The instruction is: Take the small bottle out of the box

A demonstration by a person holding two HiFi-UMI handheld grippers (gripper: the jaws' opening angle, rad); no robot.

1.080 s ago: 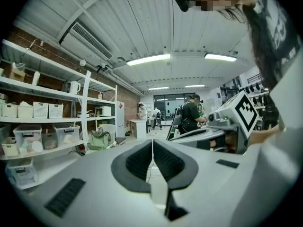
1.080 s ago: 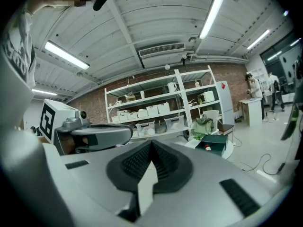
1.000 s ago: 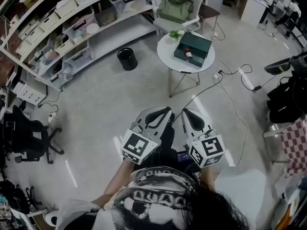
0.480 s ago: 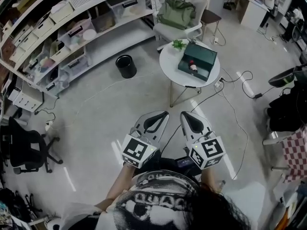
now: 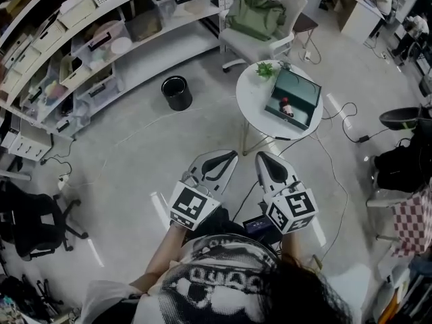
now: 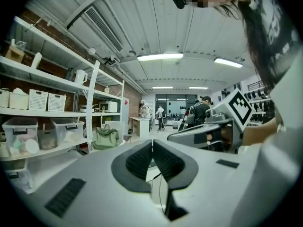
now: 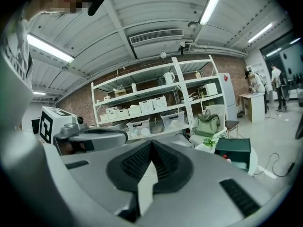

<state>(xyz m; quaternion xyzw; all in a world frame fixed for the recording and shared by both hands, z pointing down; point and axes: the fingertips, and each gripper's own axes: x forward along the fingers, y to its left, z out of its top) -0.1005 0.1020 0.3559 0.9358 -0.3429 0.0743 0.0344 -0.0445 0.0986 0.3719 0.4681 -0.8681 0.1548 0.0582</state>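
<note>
My jaws are pressed fully together and hold nothing, on the left gripper [image 5: 228, 155] and the right gripper [image 5: 262, 156] alike, just as a second ago. I carry the two side by side close in front of my chest, tips pointing forward and a touch downward. What has changed lies ahead: the round white table [image 5: 253, 96] has drawn nearer and now stands in front of my right claw, slightly to its right, though still well apart from the tips. On it sits the open green box [image 5: 300, 93] with the small bottle [image 5: 286, 106] lying inside, and a little plant [image 5: 265, 69] just beyond. A black bin [image 5: 176, 92] stands ahead of my left claw, to its left.
</note>
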